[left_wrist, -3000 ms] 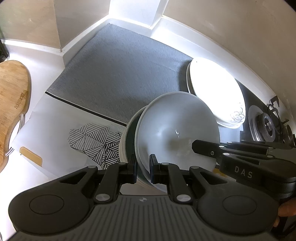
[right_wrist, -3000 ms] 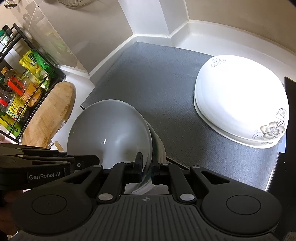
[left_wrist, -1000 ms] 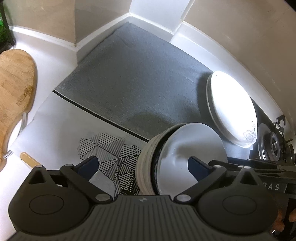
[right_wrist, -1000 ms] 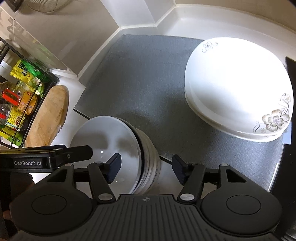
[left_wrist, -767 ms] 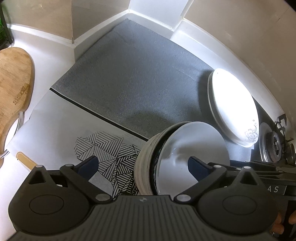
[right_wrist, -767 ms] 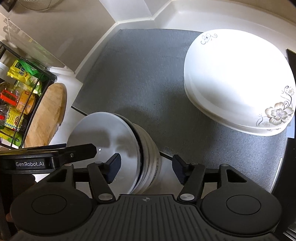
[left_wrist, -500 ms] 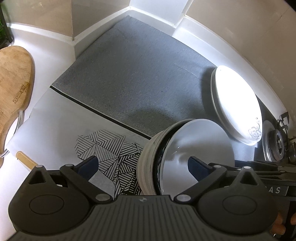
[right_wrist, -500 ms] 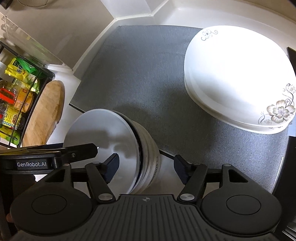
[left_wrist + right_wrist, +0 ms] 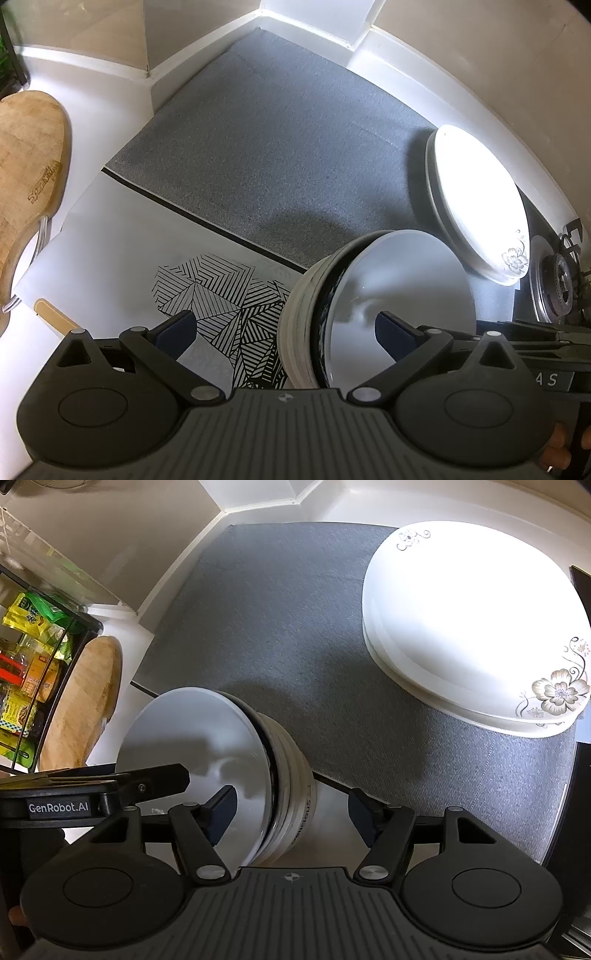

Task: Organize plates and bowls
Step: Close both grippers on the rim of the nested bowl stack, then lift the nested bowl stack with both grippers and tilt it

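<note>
A stack of bowls stands at the edge of the patterned placemat, with a plain white bowl on top. My left gripper hangs open over the stack's left rim, its pads clear of the bowls. My right gripper is open too and straddles the stack's right side without touching it. A pile of white flower-print plates lies on the grey mat at the right.
A wooden cutting board lies at the left. A wire rack of packets stands behind it. A gas burner sits past the plates at the right. White walls border the grey mat at the back.
Three seconds ago both grippers were shut on the white bowl's rim. Both have let go and stand open, and the bowl rests on the stack. The right jaws spread slightly wider.
</note>
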### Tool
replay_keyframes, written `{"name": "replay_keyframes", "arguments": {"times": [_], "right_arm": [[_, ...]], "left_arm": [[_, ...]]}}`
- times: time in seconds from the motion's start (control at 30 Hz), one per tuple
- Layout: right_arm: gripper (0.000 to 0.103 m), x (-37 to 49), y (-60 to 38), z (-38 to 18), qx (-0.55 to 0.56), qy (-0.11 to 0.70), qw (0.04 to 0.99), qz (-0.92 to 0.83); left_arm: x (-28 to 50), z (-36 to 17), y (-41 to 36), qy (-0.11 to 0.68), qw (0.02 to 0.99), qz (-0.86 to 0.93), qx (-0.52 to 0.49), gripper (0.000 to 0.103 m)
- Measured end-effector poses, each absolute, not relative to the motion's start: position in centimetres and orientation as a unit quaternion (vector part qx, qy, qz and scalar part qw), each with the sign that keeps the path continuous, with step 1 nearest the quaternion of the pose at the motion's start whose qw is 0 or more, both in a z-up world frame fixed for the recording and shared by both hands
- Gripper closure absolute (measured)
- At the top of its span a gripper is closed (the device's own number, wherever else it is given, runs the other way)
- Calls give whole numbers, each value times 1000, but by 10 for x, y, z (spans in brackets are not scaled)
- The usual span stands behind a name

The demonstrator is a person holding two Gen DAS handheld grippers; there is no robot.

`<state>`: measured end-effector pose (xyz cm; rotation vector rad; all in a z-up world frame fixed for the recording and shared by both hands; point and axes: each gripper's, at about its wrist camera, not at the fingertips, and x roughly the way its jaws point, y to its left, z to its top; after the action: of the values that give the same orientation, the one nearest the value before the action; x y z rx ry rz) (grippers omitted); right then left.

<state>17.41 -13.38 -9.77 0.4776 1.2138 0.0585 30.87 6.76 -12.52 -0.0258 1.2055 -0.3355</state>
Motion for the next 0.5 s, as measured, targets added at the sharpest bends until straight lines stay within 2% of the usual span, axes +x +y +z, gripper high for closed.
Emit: {"name": "replay_keyframes", "arguments": {"times": [0.5], "right_arm": [[31, 178, -131, -105, 219, 568, 793, 24]], "left_arm": [[314, -134, 70, 572, 807, -148, -16, 0]]}}
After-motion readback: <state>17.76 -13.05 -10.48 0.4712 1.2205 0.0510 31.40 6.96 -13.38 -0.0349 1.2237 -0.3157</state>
